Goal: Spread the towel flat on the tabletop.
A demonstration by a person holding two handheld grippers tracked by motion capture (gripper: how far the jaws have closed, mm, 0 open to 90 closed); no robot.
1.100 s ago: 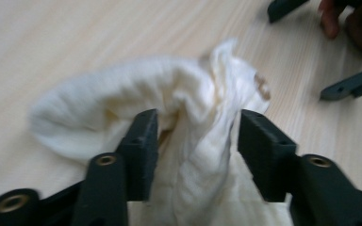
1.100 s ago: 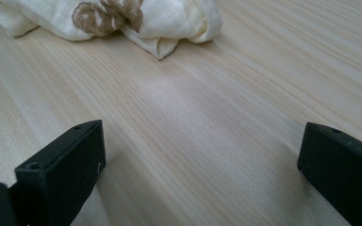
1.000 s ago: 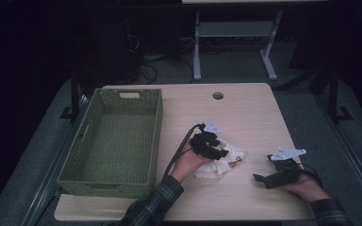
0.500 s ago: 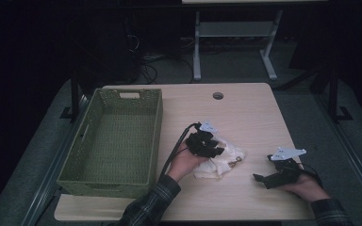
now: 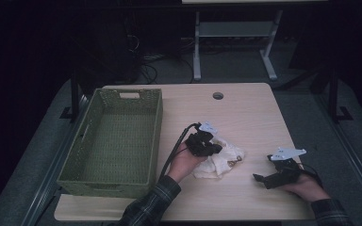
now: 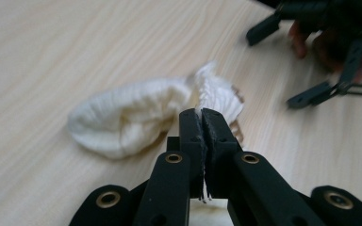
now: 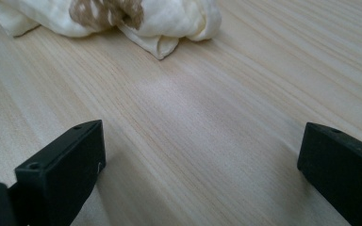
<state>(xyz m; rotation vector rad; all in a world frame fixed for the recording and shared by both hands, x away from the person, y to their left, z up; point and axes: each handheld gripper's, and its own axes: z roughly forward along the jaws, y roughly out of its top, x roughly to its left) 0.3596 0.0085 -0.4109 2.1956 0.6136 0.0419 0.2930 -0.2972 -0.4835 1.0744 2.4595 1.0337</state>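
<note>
Item: cream cloth (image 5: 219, 157), crumpled mid-surface (image 5: 245, 113) right of the green basket (image 5: 115, 141)—light, limp, unbreakable (expect sagging); your left tongs (image 6: 201, 117) have just closed onto a top fold, right tongs (image 5: 261, 179) wide, empty.

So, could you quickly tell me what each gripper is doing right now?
Left gripper: just closed, shut on the cream cloth.
Right gripper: open, holding nothing.
</note>
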